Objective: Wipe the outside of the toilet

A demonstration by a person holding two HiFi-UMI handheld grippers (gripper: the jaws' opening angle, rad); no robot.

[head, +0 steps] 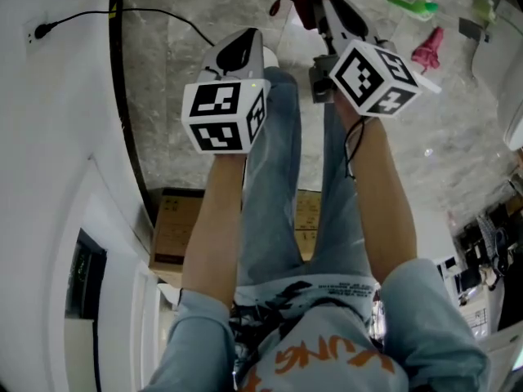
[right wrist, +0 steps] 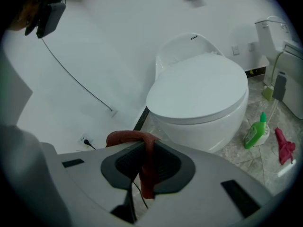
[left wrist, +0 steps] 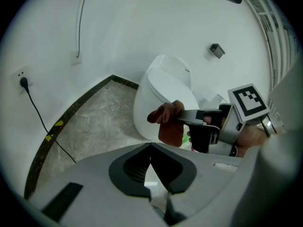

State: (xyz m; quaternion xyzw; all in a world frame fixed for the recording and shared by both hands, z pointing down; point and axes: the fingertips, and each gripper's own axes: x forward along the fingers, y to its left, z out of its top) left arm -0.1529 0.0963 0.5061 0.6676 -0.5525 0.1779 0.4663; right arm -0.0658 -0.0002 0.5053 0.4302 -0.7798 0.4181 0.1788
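The toilet [right wrist: 199,93] fills the upper right of the right gripper view, white and glossy, its lid down and its rounded bowl running smoothly to the floor. It stands close against the white wall. In the left gripper view a dark skirting strip [left wrist: 71,112] curves along the wall's foot at left, and the grey marble floor [left wrist: 99,126] between that strip and the bowl lies open. On the far side, at the right edge of the right gripper view, a green bottle [right wrist: 256,132] stands just beside the base and a pink rag [right wrist: 285,145] lies near it. A black cable runs down the wall from a socket [left wrist: 22,81] at the left edge. The right gripper [right wrist: 144,143] has its jaws pinched on a reddish-brown cloth [right wrist: 147,169], which hangs in a fold between them, short of the bowl. The left gripper [left wrist: 149,144] has its jaw tips together with nothing in them. In the head view a cardboard box [head: 176,227] sits behind the person's legs.
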